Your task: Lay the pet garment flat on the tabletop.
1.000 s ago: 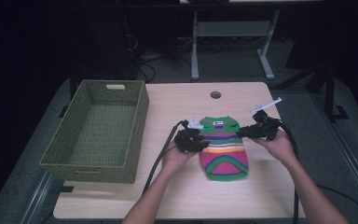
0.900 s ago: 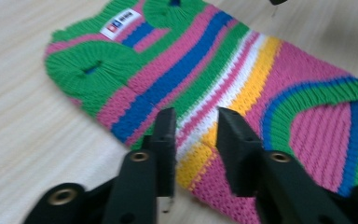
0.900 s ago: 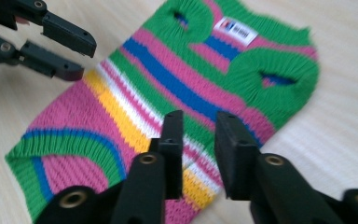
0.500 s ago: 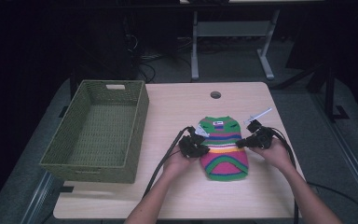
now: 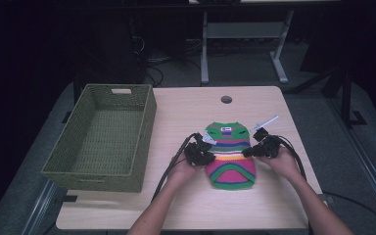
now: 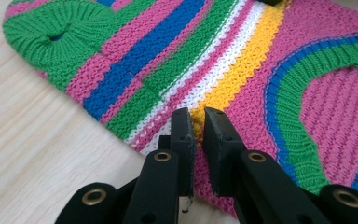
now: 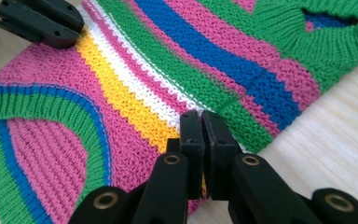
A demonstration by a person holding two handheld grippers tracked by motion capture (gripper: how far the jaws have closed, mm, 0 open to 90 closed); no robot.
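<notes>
A small knitted sweater (image 5: 230, 159) with green, pink, blue, white and yellow stripes lies flat on the light wooden table (image 5: 186, 110), neck end away from me. My left gripper (image 5: 208, 155) is at its left edge, and in the left gripper view the sweater (image 6: 242, 60) has its yellow stripe pinched between the shut jaws of that gripper (image 6: 198, 119). My right gripper (image 5: 247, 152) is at the right edge. The right gripper (image 7: 200, 119) is shut on the sweater (image 7: 135, 70) at the same stripe. The left gripper (image 7: 42, 18) faces it across the knit.
An empty green woven basket (image 5: 146, 128) stands on the left half of the table. A round cable hole (image 5: 226, 99) sits near the far edge. Black cables trail from both grippers toward me. A metal desk frame (image 5: 245, 34) stands beyond the table.
The right gripper came down and in to the sweater's right edge. Both grippers' jaws closed on the knit at its sides. The left hand stayed nearly in place.
</notes>
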